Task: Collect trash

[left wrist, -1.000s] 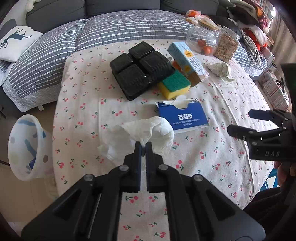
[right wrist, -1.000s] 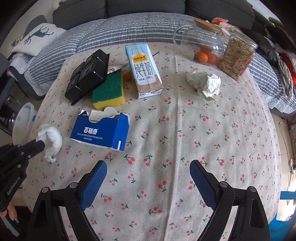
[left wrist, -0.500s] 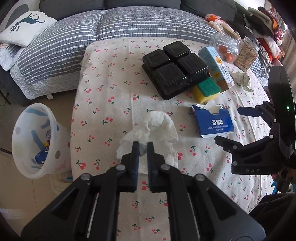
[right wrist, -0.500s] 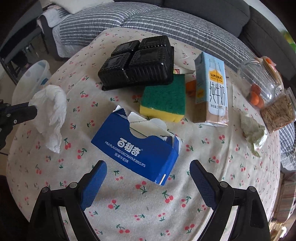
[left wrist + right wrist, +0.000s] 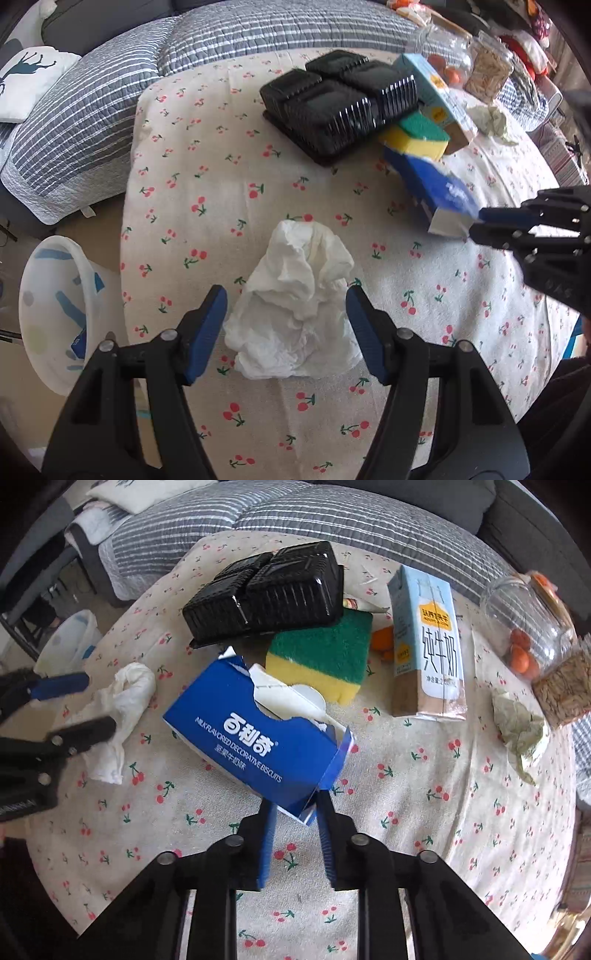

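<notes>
A crumpled white tissue (image 5: 299, 266) lies on the cherry-print tablecloth (image 5: 207, 206). My left gripper (image 5: 286, 295) straddles it with its jaws opening, and the blue pads stand clear of the paper on both sides. The right wrist view shows the same tissue (image 5: 125, 701) and left gripper (image 5: 98, 703) at the left. My right gripper (image 5: 297, 806) is closing its jaws on the near corner of a torn blue biscuit box (image 5: 251, 738). Seen from the left wrist, the box (image 5: 428, 184) is tilted, its end pinched by the right gripper (image 5: 476, 222).
A white plastic bin (image 5: 55, 306) stands on the floor off the table's left edge. Further back lie a black plastic tray (image 5: 340, 107), a green-yellow sponge (image 5: 325, 657), a milk carton (image 5: 424, 642), a crumpled paper wad (image 5: 521, 723) and glass jars (image 5: 524, 620).
The left gripper has opened and let the tissue down onto the table. The right gripper moved in over the blue box and closed from wide open onto its corner.
</notes>
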`<state>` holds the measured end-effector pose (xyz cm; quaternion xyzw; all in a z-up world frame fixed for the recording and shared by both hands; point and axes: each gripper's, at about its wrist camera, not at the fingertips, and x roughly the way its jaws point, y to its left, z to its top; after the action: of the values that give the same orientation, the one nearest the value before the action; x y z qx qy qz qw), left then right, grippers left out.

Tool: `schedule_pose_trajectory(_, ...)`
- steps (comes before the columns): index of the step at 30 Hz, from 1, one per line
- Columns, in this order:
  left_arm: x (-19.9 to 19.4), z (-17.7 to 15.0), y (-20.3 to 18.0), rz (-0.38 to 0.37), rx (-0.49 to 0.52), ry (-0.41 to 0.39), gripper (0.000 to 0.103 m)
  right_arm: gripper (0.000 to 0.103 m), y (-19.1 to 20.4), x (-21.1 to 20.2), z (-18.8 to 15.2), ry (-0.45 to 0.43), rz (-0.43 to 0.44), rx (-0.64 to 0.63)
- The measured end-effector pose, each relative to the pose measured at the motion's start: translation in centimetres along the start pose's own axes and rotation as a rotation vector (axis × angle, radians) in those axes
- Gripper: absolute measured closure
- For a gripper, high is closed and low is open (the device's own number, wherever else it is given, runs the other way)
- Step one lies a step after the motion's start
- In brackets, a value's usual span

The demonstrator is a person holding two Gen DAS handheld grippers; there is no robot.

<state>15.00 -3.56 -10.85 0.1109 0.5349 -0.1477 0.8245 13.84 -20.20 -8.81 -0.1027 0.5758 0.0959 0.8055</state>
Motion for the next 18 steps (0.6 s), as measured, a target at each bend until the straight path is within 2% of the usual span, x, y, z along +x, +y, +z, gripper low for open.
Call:
schedule_pose_trajectory(3,1.0,-0.2,-0.3,0.017,-0.004,0.043,0.037,0.088,-1.5,-0.9,-0.3,-0.015,0.048,0.057)
schedule_pose_trajectory(4,0.9,-0.2,-0.2,0.006,-0.018,0.039,0.042,0.088,-1.9,-1.1,-0.4,-0.016,0.061,0.062)
schedule_pose_trajectory(5,0.8,-0.2,-0.1,-0.008,-0.028,0.042,0.052,0.087,-2.2,-1.3,-0.6,-0.012,0.083,0.067)
schedule_pose_trajectory(6,0.7,-0.1,-0.2,-0.021,-0.035,0.043,0.058,0.083,-2.5,-1.5,-0.8,-0.007,0.113,0.071)
schedule_pose_trajectory(7,0.6,-0.1,-0.3,-0.02,-0.036,0.041,0.073,0.065,-2.7,-1.6,-1.0,-0.004,0.134,0.069)
schedule_pose_trajectory(8,0.4,0.0,-0.4,-0.011,-0.031,0.04,0.096,0.051,-2.6,-1.9,-1.2,-0.002,0.138,0.061)
schedule_pose_trajectory(9,0.4,0.0,-0.5,-0.001,-0.027,0.042,0.097,0.027,-2.5,-2.1,-1.2,-0.002,0.135,0.047)
schedule_pose_trajectory(10,0.4,0.0,-0.5,0.003,-0.03,0.04,0.097,0.022,-2.3,-2.3,-1.2,-0.014,0.127,0.026)
schedule_pose_trajectory(16,-0.6,-0.1,0.1,0.001,-0.075,0.016,0.098,0.021,0.6,-1.3,-0.6,-0.013,0.019,-0.131)
schedule_pose_trajectory(18,-0.9,0.0,0.6,-0.001,-0.084,0.006,0.098,0.02,0.9,-0.4,0.0,0.012,0.027,-0.092)
